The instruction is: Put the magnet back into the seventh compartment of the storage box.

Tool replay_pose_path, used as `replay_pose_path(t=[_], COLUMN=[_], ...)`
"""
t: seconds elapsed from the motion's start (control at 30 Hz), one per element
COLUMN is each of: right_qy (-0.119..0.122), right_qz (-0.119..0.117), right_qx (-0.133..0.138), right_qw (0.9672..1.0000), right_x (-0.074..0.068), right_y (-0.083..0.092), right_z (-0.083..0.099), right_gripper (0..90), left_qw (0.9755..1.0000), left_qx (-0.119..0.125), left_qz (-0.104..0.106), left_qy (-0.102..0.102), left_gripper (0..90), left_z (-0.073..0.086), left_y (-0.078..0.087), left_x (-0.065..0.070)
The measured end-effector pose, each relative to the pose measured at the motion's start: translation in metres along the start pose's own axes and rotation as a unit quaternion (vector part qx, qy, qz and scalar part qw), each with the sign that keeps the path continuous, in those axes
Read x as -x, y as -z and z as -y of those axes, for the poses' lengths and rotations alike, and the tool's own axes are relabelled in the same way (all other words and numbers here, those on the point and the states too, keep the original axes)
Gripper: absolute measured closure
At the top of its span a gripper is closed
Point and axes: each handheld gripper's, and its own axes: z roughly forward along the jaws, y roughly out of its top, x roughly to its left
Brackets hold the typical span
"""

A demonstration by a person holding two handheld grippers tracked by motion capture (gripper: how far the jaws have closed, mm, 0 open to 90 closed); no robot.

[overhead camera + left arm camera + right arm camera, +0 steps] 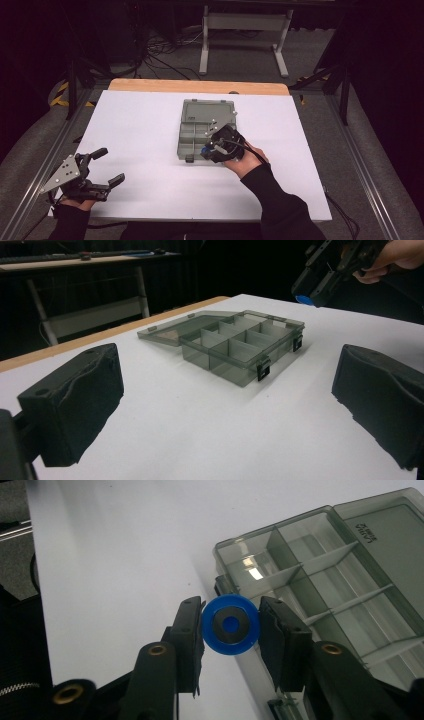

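A smoky translucent plastic organiser box (206,131) lies near the middle of the white tabletop (140,125), toward its far edge, its lid folded flat open and thin dividers splitting it into compartments. The right gripper (230,625) hovers at the box's near edge, its black fingers (187,630) closed on a round blue disc (230,625) with a grey ring and blue centre. The left gripper (102,167) rests by the near left corner, foam-padded fingers (75,400) spread wide, holding nothing.

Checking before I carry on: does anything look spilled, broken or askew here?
Nothing stands out. The organizer box lies open and flat with bare compartments; the right gripper squarely pinches a blue disc; the left gripper is open.
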Motion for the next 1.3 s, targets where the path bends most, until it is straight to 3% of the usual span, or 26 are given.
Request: replay_pose_path(t=[0.27, 0.83, 1.03, 1.3], right_qy=[-0.026, -0.056, -0.072, -0.076], right_qz=[0.021, 0.068, 0.071, 0.067], right_qx=[-0.001, -0.017, -0.020, -0.030], right_qw=[0.9994, 0.9960, 0.9946, 0.9944], right_x=[0.016, 0.042, 0.050, 0.052], right_y=[-0.001, -0.005, -0.011, -0.021], right_z=[0.002, 0.005, 0.010, 0.016], right_gripper=[62.5, 62.4, 62.4, 62.3], left_qw=[1.0000, 1.0000, 1.0000, 1.0000], left_qx=[0.003, 0.001, 0.001, -0.001], left_qz=[-0.001, 0.000, 0.000, 0.002], left_qy=[-0.001, -0.003, -0.004, -0.003], left_gripper=[0.8, 0.8, 0.8, 0.8], left_z=[0.000, 0.000, 0.000, 0.000], left_y=[0.000, 0.000, 0.000, 0.000], left_x=[0.000, 0.000, 0.000, 0.000])
